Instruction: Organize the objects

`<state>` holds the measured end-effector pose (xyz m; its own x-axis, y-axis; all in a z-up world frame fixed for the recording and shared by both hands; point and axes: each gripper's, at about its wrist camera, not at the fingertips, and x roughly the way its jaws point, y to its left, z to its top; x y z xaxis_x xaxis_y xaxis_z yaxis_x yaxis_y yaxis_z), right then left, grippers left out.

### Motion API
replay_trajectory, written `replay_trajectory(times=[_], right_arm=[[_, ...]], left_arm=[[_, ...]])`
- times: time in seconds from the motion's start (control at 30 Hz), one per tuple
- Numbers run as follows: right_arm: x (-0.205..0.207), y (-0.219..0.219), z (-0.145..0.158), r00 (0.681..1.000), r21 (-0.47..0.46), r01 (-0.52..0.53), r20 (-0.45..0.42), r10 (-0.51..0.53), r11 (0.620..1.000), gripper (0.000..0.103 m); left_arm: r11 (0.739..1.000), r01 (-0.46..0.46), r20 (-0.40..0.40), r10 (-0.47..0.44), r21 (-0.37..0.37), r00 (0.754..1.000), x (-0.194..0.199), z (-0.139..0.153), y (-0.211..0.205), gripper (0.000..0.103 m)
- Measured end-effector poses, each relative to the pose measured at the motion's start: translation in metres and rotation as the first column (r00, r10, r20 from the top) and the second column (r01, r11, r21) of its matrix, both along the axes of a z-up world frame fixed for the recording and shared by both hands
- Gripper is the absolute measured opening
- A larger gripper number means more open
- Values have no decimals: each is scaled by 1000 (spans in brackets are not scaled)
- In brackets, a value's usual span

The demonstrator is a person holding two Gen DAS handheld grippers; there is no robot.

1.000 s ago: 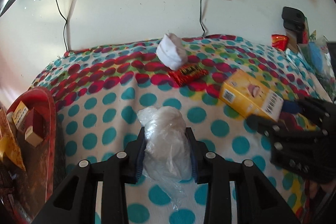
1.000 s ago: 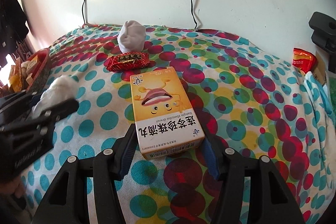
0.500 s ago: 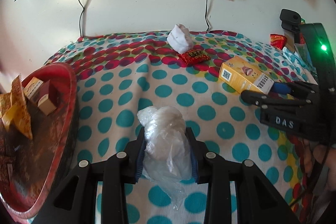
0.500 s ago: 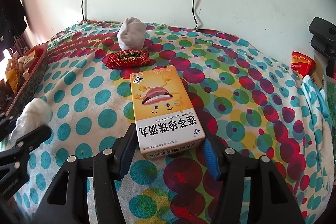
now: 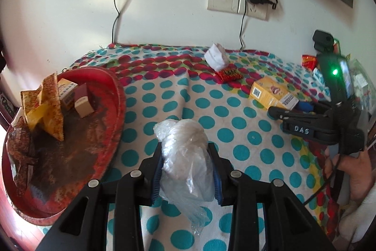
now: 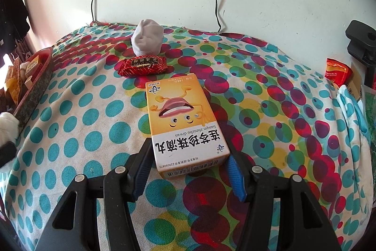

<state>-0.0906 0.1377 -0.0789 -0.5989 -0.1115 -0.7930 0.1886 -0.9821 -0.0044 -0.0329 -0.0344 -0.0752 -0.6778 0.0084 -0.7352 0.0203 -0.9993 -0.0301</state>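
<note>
The left gripper (image 5: 186,165) is clamping a crumpled plastic bag (image 5: 185,157), jaws closed snugly against its sides, and holding it just beside the red tray (image 5: 117,95) on the dotted cloth (image 5: 235,133). The right gripper (image 6: 188,168) is holding a yellow box (image 6: 185,124) by its near end, pads pressing both long sides; whether the box is lifting clear of the cloth cannot be told. Judging by the tray's contents, the bag is probably heading there: the carry is calling for enough height to clear the raised rim, a gentle squeeze since the soft plastic could slip, and a release over a bare patch of the tray floor. The tray is already holding small boxes (image 5: 82,100) and gold and brown wrappers (image 5: 47,107). A white sock (image 6: 146,37) and red packet (image 6: 142,66) are waiting near the wall.
</note>
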Motion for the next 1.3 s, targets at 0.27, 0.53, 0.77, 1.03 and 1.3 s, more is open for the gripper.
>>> replay_trajectory(times=[0.27,0.53,0.77,1.03,1.3], right_arm=[[0,0,0,1000,0,0,0,0,1000,56],[0,0,0,1000,1,0,0,0,1000,56],[0,-1,0,1000,1,0,0,0,1000,56],[1,-1,0,1000,1,0,0,0,1000,56],[1,-1,0,1000,1,0,0,0,1000,56]], left_arm=[[999,-54,-30,54,0,998,11,18,-22,35],[989,-144,-32,145,12,989,21,23,-65,35],[979,-205,-33,205,0,978,29,24,-97,35],[970,-243,-18,243,-7,970,34,24,-133,35],[974,-228,25,228,-8,973,29,15,-153,35]])
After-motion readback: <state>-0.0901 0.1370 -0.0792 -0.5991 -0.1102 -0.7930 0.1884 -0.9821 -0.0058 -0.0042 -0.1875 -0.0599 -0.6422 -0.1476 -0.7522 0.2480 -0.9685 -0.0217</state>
